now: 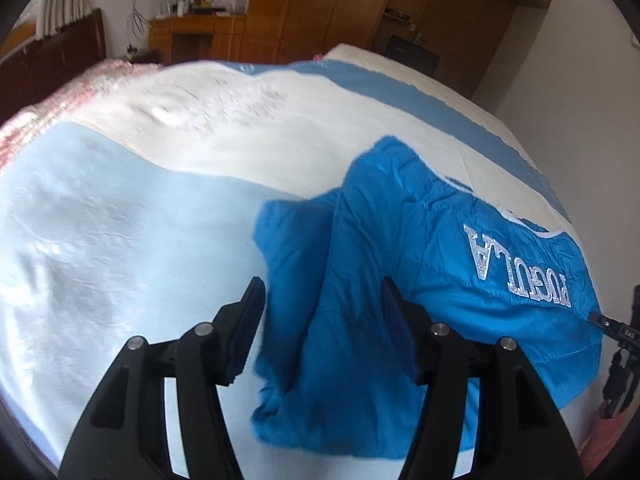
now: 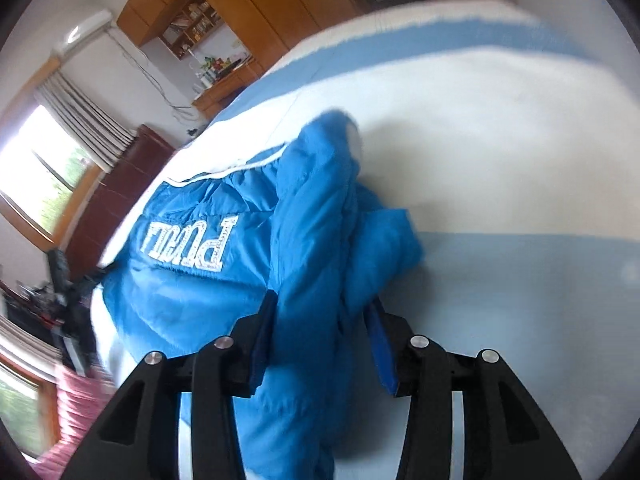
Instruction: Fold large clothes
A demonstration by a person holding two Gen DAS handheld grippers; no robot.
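A bright blue padded jacket (image 1: pixel 400 264) with white lettering lies on a bed with a white and light-blue cover (image 1: pixel 120 240). My left gripper (image 1: pixel 324 300) is open, its fingers on either side of a bunched sleeve of the jacket. In the right wrist view the jacket (image 2: pixel 208 280) lies left of centre with a sleeve folded over it. My right gripper (image 2: pixel 322 312) is open, with the folded sleeve fabric lying between its fingers. The other gripper shows at the far right edge of the left wrist view (image 1: pixel 616 340).
A dark wooden headboard (image 2: pixel 116 196) stands at the bed's far side by a window. Wooden wardrobes (image 1: pixel 320 4) and a desk with small items line the far wall. A pink blanket (image 2: pixel 76 408) lies at the bed's edge.
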